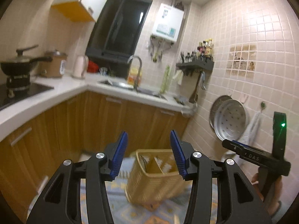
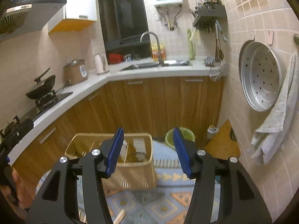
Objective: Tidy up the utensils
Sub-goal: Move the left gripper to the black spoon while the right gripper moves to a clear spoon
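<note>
Both tools are raised above a patterned cloth (image 2: 164, 203) with a kitchen beyond. The left tool (image 1: 148, 154) has its blue pads wide apart and nothing between them. The right tool (image 2: 148, 152) is also spread wide and holds nothing; in the left view it shows from the side at the far right (image 1: 252, 154), and its opening cannot be judged from there.

The task's thing, a tan basket (image 2: 134, 169), stands on the cloth just ahead of both tools. In the left view the basket (image 1: 153, 183) is below and between the pads, tilted in the picture, with an inner divider (image 1: 155, 165) splitting it into compartments. In the right view it lies left of centre, partly behind the left pad; some utensils stand inside, too blurred to name. A pale wooden stick (image 2: 119, 215) lies on the cloth at the near edge.

Farther off, a green bin (image 2: 180, 136) stands on the floor right of the basket, with a wooden board (image 2: 222, 145) leaning by the tiled wall. A perforated metal tray (image 2: 261, 76) and a grey towel (image 2: 276, 115) hang on the right wall. Along the far side is a white tabletop (image 2: 160, 72) with a sink (image 2: 157, 64) and tap (image 2: 153, 44); at left are a rice cooker (image 2: 75, 71) and a black pan (image 2: 44, 85) on a stove.
</note>
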Demonstrator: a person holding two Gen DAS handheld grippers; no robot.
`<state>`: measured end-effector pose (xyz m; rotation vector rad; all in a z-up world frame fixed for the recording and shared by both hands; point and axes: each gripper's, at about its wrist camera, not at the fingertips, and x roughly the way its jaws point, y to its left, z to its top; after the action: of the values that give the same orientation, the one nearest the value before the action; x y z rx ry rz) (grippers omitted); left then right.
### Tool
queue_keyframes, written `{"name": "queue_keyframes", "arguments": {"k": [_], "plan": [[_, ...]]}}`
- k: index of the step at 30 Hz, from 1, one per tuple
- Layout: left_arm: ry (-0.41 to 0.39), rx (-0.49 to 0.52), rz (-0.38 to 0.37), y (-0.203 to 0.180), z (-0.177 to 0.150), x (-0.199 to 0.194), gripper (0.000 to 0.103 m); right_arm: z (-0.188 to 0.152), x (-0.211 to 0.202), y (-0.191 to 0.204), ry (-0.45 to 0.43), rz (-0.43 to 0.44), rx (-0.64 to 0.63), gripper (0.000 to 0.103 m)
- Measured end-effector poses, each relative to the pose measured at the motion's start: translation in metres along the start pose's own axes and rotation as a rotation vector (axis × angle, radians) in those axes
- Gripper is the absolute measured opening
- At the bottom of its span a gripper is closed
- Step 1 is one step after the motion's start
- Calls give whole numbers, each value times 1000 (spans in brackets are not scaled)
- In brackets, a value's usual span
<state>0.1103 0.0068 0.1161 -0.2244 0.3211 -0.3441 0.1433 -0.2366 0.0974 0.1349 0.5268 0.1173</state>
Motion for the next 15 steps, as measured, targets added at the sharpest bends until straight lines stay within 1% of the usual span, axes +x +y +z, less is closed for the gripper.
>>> {"name": "queue_keyframes", "arguments": {"k": [1,2,5,6,7,9,10,11,12,13,14,15], "plan": [[29,-5,-9,1,1,-3,46,-2,-4,1,31,0,-6,51],[75,-2,-16,1,0,-6,46,-4,-5,2,54,-3,-12,51],[195,8,-24,0,-10,-6,46,-17,-3,5,181,5,-34,51],[268,0,-36,1,-18,-2,46,-24,0,5,235,13,-35,51],[325,-8,-48,2,-26,2,46,-35,7,4,312,18,-32,51],[466,-25,-80,5,-48,17,46,-52,19,2,425,25,-21,51],[539,-19,-91,5,-62,26,46,-67,29,1,513,39,-11,51],[608,0,-97,4,-77,35,45,-77,36,-1,565,49,-3,51],[664,17,-96,3,-90,42,44,-90,43,-3,629,58,10,51],[703,27,-95,2,-102,46,44,-103,50,-6,685,61,25,51],[746,33,-99,2,-112,51,43,-114,55,-8,726,61,33,51],[788,27,-117,1,-123,56,39,-120,58,-9,746,59,34,51]]}}
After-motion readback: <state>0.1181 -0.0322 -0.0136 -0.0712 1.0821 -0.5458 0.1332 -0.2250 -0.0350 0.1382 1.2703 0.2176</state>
